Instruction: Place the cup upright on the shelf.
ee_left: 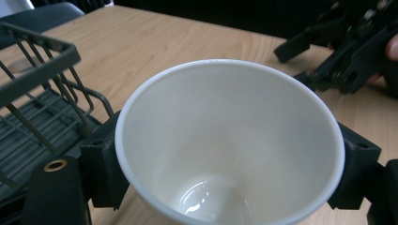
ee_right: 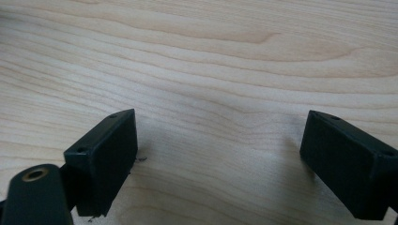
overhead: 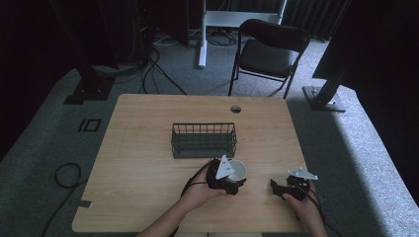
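Note:
A white cup (overhead: 239, 170) stands empty and upright on the wooden table (overhead: 148, 148), just in front of a dark wire basket (overhead: 203, 139). My left gripper (overhead: 228, 178) is shut on the cup. In the left gripper view the cup (ee_left: 230, 136) sits between the black jaws, whose pads (ee_left: 105, 164) press its sides, and the left gripper (ee_left: 230, 168) looks down into it. To its right, my right gripper (overhead: 282, 186) rests low over the table. The right gripper (ee_right: 220, 161) is open, with bare wood between its jaws.
The basket (ee_left: 37, 61) is empty and lies close to the cup's far left side. The right gripper (ee_left: 338, 56) is a short way off beyond the cup. A black folding chair (overhead: 269, 49) stands behind the table. A cable hole (overhead: 235, 109) sits near the far edge.

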Demonstrator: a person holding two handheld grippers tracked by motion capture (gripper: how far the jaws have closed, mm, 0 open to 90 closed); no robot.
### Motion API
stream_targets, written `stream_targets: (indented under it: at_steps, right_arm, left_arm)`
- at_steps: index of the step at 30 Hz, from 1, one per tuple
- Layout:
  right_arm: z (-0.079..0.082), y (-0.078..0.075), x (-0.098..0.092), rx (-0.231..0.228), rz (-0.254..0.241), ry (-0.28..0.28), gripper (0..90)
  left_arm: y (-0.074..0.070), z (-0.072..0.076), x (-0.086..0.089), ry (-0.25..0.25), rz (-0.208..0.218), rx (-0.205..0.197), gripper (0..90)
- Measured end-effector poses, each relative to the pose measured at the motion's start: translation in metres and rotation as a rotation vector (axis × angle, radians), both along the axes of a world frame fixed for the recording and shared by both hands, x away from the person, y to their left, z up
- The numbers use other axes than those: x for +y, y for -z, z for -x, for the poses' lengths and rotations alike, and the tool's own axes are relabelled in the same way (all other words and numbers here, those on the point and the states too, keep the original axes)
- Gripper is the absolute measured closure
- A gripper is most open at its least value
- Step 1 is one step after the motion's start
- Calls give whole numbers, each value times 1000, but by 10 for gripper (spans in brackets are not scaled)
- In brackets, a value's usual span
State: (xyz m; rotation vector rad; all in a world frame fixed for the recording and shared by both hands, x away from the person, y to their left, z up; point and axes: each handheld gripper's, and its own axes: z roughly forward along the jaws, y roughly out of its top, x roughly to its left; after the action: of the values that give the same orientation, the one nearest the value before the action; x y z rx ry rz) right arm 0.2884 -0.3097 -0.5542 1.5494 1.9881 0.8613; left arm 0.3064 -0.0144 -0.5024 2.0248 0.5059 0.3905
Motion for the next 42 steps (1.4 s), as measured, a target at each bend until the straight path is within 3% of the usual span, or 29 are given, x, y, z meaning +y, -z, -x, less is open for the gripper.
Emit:
stream_targets:
  at_steps: [4, 16, 23, 30, 42]
  right_arm:
    - [0, 0, 0, 0, 0, 0, 109]
    - [0, 0, 0, -1, 1, -1, 110]
    - [0, 0, 0, 0, 0, 0, 110]
    - [0, 0, 0, -1, 1, -1, 110]
    - [0, 0, 0, -1, 1, 0, 110]
  left_arm:
    - [-7, 2, 2, 14, -4, -1, 199]
    - [-27, -1, 13, -24, 52, -3, 200]
    - [-39, -5, 19, -40, 60, -11, 200]
    - [-58, -13, 27, -80, 107, -27, 200]
    - [-86, -30, 42, -151, 137, -73, 200]
